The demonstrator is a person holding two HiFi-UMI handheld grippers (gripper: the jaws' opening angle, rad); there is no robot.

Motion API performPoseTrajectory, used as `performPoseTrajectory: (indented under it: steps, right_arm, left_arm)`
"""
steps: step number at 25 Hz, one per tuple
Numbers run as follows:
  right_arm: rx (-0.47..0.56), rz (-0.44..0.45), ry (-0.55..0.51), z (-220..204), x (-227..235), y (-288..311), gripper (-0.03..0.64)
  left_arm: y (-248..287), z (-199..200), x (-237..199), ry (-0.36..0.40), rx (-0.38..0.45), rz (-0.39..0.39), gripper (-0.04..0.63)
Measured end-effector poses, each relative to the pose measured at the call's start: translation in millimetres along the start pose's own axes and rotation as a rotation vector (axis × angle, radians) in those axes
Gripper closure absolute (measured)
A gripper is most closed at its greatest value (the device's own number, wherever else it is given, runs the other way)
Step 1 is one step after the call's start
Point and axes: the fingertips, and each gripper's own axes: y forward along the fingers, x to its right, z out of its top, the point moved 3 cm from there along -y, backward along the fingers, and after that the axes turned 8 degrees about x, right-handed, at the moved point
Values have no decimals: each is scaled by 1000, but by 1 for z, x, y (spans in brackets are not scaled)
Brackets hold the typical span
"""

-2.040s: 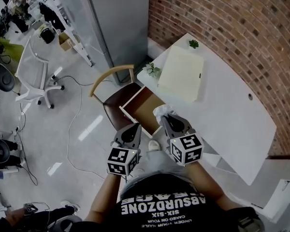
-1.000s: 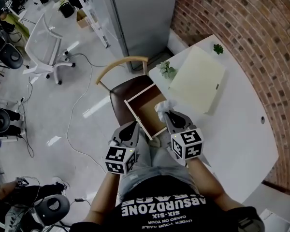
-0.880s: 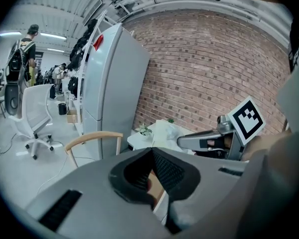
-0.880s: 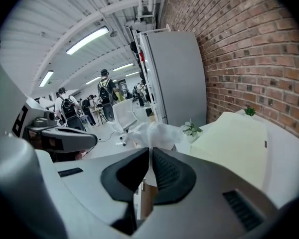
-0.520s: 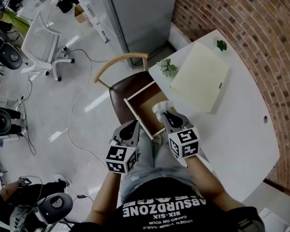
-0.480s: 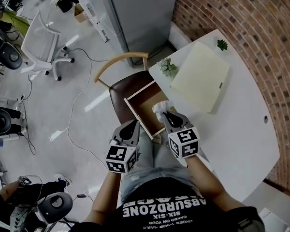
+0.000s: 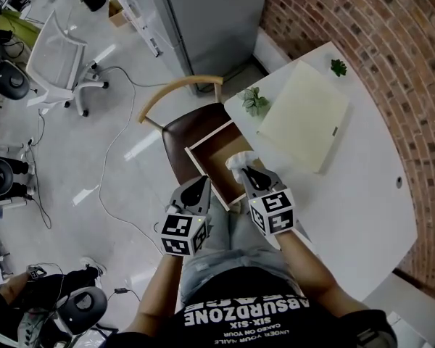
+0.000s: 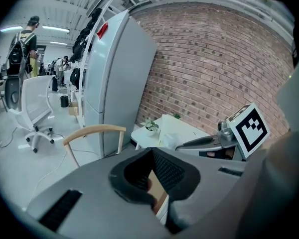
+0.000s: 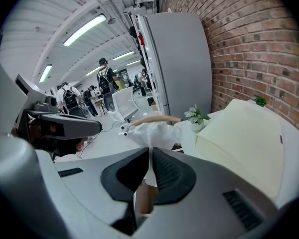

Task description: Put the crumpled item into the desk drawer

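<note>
Lower than a second ago, the right gripper (image 7: 248,172) carries the crumpled item (image 7: 238,161) closer over the open drawer (image 7: 216,158), and the left gripper (image 7: 201,184) has sunk beside it. The crumpled item is a white, creased wad of thin, paper-like sheet. Its lower fold is pinched between the right gripper's ribbed black pads, which are clamped tight on it, while the bulk puffs out past the tips. It hangs above the drawer on the desk side. The drawer is a shallow box with pale wooden walls and a smooth brown floor, pulled out from under the white desk (image 7: 348,187). The left gripper's jaws are pressed together with nothing between them, near the drawer's front corner. A chair (image 7: 183,130) with a dark glossy seat and a curved blond wooden back rail stands just beyond the drawer. A flat cream box (image 7: 304,114) lies on the desk beside a small leafy plant (image 7: 255,101).
</note>
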Motion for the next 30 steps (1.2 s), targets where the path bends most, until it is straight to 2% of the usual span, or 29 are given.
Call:
performPoseTrajectory:
  steps: [13,30]
  right_arm:
    - [-61,0,-8,-9,6,36,604]
    - [-137,13,-25,-22,6,66,604]
  left_arm:
    - [28,-1,-22,-34,-19,0,594]
    - [37,-11,-44,-50,-70,-3,594]
